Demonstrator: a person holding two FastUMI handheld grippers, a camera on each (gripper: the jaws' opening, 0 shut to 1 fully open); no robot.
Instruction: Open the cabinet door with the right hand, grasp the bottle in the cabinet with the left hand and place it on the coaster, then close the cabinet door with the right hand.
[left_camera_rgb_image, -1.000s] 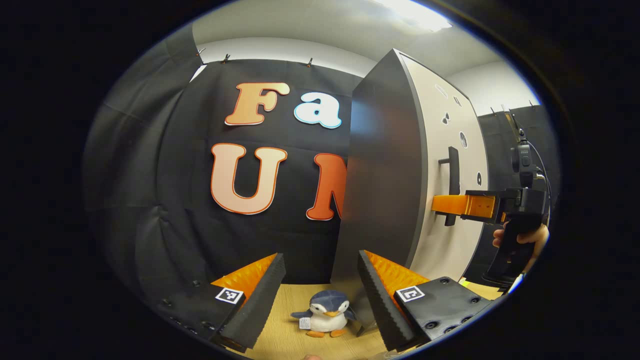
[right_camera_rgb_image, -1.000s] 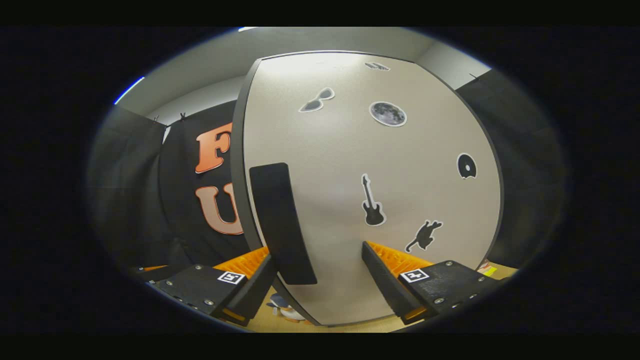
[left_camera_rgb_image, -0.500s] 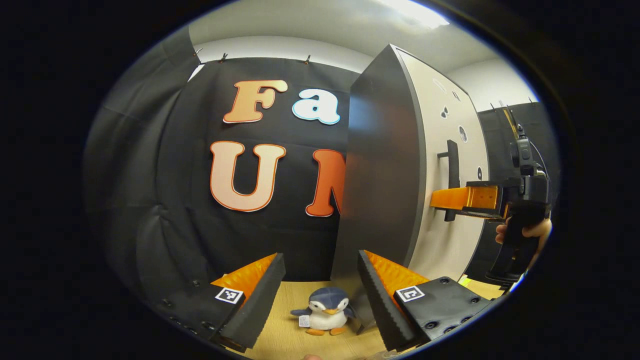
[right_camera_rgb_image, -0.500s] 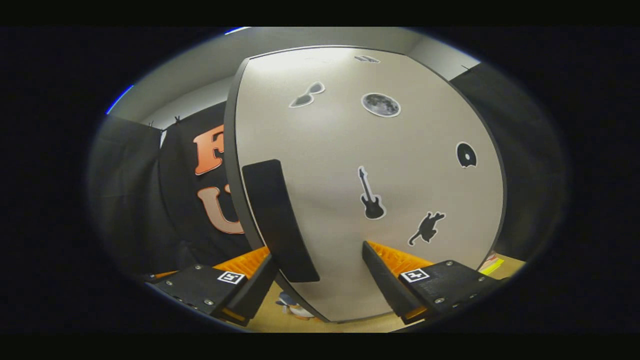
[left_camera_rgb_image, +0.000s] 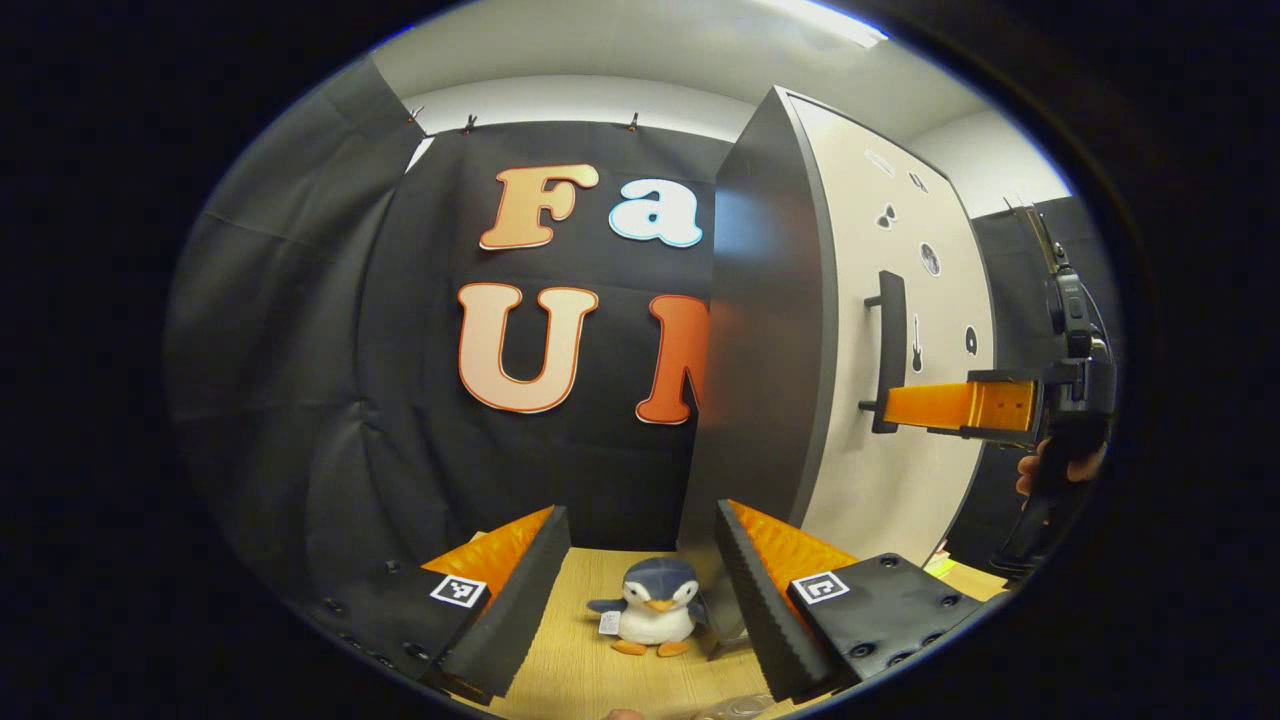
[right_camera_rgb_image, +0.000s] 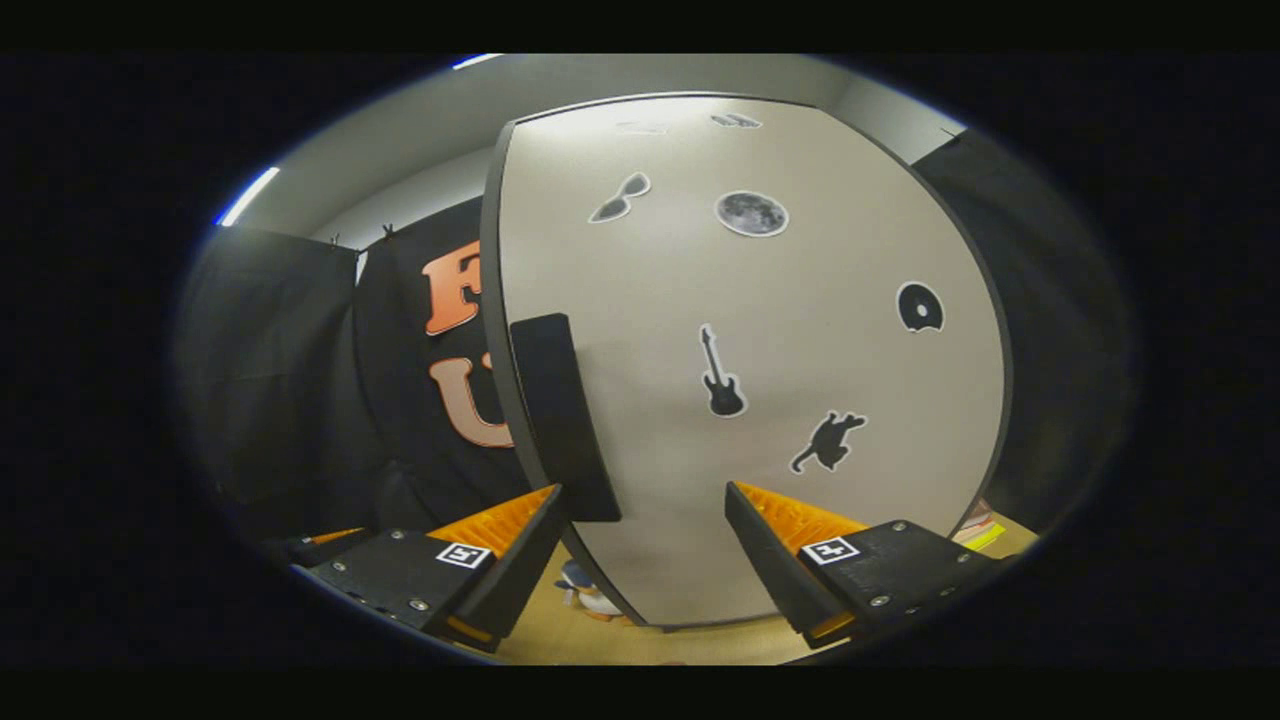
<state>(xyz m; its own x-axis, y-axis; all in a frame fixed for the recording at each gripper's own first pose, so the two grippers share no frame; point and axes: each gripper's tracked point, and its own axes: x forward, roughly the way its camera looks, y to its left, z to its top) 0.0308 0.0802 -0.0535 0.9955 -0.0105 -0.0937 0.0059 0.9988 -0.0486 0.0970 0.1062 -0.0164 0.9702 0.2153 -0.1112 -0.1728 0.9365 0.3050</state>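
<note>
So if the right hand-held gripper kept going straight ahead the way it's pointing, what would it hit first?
Most likely the cabinet door. The right hand-held gripper points straight at its pale front, with the dark handle just left of that line above the left finger. Depth is hard to judge, but the door looks close.

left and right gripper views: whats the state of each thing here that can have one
cabinet door: shut, flush with the cabinet body
door handle: ungrasped, lower end next to the right tongs' fingertip
right tongs: open, facing the door, nothing held
left tongs: open, empty, above the table
penguin plush: upright on the table, beside the cabinet's corner
</note>
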